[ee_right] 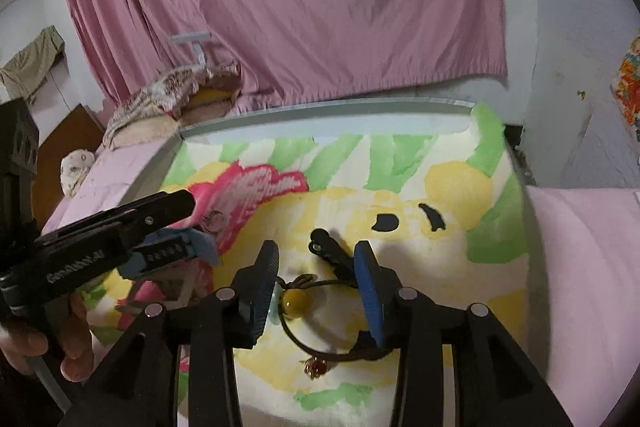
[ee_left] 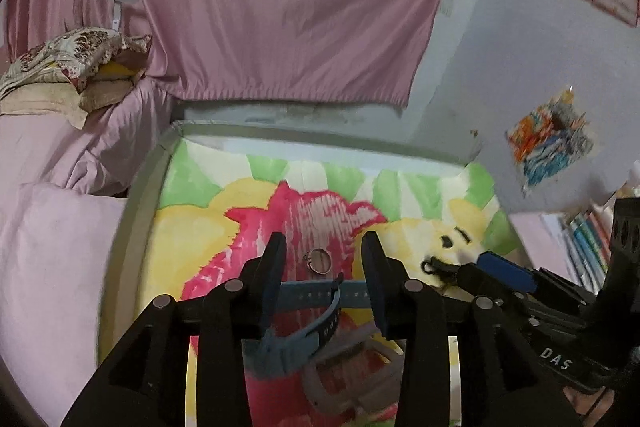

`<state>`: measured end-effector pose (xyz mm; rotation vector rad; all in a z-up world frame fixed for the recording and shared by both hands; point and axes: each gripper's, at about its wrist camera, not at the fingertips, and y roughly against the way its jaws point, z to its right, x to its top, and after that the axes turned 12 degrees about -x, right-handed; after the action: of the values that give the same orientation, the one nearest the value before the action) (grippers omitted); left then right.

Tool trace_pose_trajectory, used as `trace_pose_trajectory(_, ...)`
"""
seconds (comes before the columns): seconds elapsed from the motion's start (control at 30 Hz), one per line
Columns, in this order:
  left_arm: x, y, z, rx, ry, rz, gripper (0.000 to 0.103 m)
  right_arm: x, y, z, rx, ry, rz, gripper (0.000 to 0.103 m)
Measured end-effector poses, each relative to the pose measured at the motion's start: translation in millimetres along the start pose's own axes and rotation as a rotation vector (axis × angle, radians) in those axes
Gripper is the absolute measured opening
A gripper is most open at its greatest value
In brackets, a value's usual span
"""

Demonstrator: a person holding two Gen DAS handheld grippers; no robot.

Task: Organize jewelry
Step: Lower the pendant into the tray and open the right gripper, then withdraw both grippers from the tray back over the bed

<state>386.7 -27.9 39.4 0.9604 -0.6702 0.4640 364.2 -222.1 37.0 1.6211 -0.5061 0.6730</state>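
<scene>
My left gripper [ee_left: 324, 255] is open above a blue watch [ee_left: 308, 315] whose strap runs between its fingers; a silver ring [ee_left: 319, 260] lies just ahead on the pink patch of the painted cloth [ee_left: 208, 227]. A grey watch [ee_left: 352, 375] lies under the blue one. My right gripper [ee_right: 316, 259] is open over a dark cord bracelet [ee_right: 316, 343] with a yellow bead [ee_right: 297, 301] and a small red charm [ee_right: 316, 371]. A black hair clip [ee_right: 330, 247] lies between its fingertips. The left gripper shows in the right wrist view [ee_right: 168, 211], the ring [ee_right: 215, 221] beside it.
The cloth covers a small table with a grey rim [ee_left: 160, 163]. A bed with pink bedding [ee_left: 52, 259] and folded blankets [ee_left: 68, 67] is on the left. A pink curtain [ee_left: 280, 7] hangs behind. Books [ee_left: 588, 239] stand at the right.
</scene>
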Motion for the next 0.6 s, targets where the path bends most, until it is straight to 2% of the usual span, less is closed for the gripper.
trace_pose_trajectory(0.03,0.5,7.7,0.4,-0.003,0.000,0.023,0.034,-1.0,6.4,1.0,0.001,-0.007,0.023,0.043)
trace_pose_trajectory(0.17,-0.5,38.9,4.3,-0.011,-0.009,0.124,0.054,-4.8,33.1,1.9,-0.012,-0.020,0.129,0.053)
trace_pose_trajectory(0.23,-3.4,53.7,8.7,-0.008,-0.020,0.175,0.059,-7.5,44.7,1.3,-0.010,-0.029,0.178,0.059)
trace_pose_trajectory(0.33,-8.6,76.8,17.8,0.015,-0.061,0.236,0.068,-13.8,62.9,2.1,-0.014,-0.040,0.243,0.074)
trace_pose_trajectory(0.4,-14.6,92.0,24.8,0.027,-0.095,0.282,0.079,-19.0,75.5,1.4,-0.013,-0.044,0.283,0.076)
trace_pose_trajectory(0.47,-23.9,107.1,32.8,0.035,-0.128,0.329,0.086,-25.7,87.0,1.7,-0.013,-0.053,0.315,0.086)
trace_pose_trajectory(0.5,-29.2,114.9,36.9,0.040,-0.147,0.350,0.089,-27.5,91.0,0.6,-0.013,-0.060,0.329,0.088)
trace_pose_trajectory(0.6,-42.9,130.0,46.2,0.054,-0.186,0.376,0.090,-36.8,106.5,1.2,-0.021,-0.069,0.367,0.092)
